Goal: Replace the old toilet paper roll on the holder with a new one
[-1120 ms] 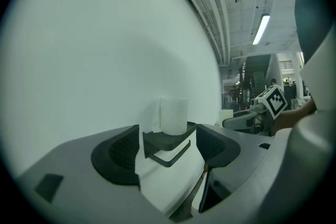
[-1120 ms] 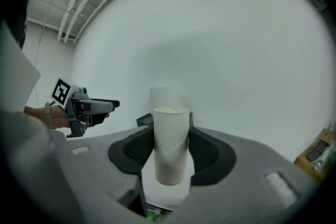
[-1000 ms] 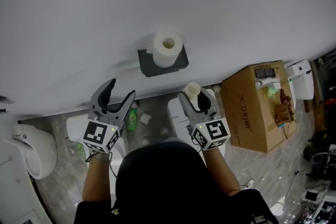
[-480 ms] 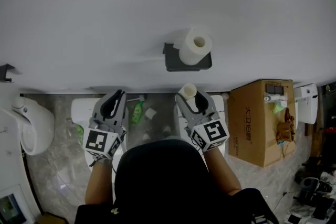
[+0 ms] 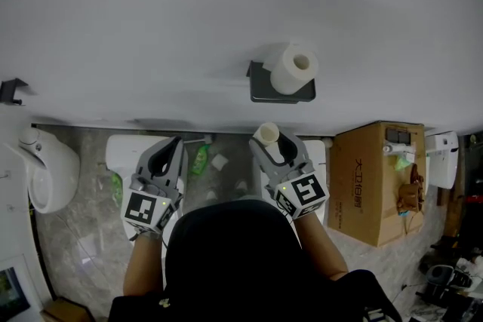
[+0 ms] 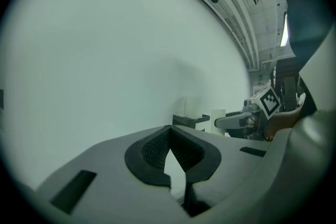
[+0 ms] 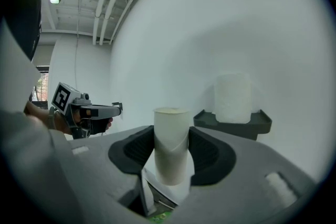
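Since a second ago the left hand-held gripper has closed: its jaws, then spread wide, now meet with nothing between them. It points toward the white wall, to the left of the holder. The right hand-held gripper has drifted slightly but keeps its grip, jaws set fairly wide and pressed on both sides of a bare cardboard tube, which stands upright between them. Farther off, a full white roll stands on end on the dark grey holder, a small shelf fixed to the wall, just beyond and slightly right of the tube. With the fresh roll in place and the empty tube clear of the holder, the swap itself looks done. What seems left is to put the tube down somewhere.
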`<state>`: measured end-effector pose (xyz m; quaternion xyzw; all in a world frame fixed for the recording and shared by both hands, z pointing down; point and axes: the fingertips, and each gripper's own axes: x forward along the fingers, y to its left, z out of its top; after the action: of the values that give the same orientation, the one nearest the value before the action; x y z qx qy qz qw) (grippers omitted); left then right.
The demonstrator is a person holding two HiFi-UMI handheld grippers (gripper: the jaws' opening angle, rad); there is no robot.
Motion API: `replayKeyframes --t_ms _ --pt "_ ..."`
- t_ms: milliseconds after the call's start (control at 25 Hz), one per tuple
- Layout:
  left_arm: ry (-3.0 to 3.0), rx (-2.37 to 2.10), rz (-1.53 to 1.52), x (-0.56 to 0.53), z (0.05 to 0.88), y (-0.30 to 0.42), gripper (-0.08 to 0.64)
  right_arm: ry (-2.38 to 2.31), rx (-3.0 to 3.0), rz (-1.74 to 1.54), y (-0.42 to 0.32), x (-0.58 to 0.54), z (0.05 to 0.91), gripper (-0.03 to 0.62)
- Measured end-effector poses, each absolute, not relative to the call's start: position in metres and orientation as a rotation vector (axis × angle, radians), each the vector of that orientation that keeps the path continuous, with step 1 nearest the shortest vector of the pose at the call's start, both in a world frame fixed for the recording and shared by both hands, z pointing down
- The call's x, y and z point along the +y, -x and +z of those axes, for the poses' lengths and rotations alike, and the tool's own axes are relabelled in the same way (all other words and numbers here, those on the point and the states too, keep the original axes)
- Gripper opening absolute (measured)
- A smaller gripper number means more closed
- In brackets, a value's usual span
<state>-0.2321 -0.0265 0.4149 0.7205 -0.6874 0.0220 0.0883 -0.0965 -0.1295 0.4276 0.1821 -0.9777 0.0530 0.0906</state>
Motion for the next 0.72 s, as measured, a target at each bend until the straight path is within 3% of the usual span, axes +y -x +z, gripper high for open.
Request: replayKeyframes --t_ms 720 --pt "-2.194 -1.970 0.078 -0.038 0.422 0.225 0.014 -0.543 -2.908 0.114 0.093 -0.135 0.429 0.193"
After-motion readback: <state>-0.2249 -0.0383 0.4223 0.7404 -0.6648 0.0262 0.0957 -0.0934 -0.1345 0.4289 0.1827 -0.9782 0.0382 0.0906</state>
